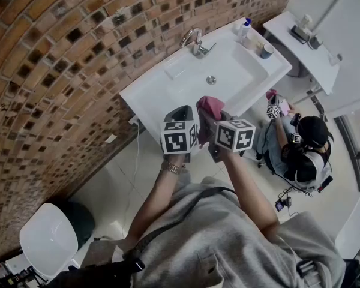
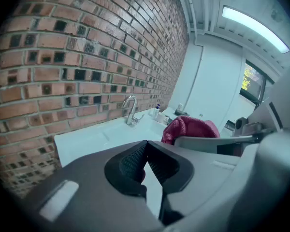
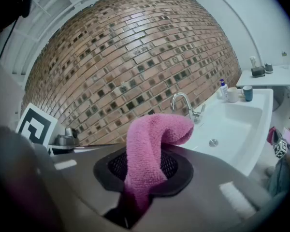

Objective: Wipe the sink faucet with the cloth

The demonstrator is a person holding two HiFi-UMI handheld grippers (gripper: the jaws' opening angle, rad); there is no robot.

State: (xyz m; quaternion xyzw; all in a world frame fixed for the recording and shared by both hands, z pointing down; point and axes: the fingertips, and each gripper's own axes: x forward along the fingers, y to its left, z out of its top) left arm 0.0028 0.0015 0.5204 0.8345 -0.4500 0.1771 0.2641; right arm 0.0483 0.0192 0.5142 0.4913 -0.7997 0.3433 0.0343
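While the pink cloth (image 3: 152,144) hangs pinched in our right gripper (image 1: 216,122), free end flopped over, we hold it near the front edge of the sink (image 1: 150,95), well apart from the faucet (image 1: 195,41) at the back by the brick wall (image 1: 60,71). Our left gripper (image 2: 146,153), just beside the right, has jaws closed tip to tip w/ nothing btwn them.

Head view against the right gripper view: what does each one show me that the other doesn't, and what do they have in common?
Only the head view: the white-lidded bin on the floor by the wall. Only the right gripper view: the right gripper seen close up, its jaws shut on the pink terry cloth. Both: the white ceramic sink, its curved chrome faucet, which the cloth is not touching, and the brown brick wall.
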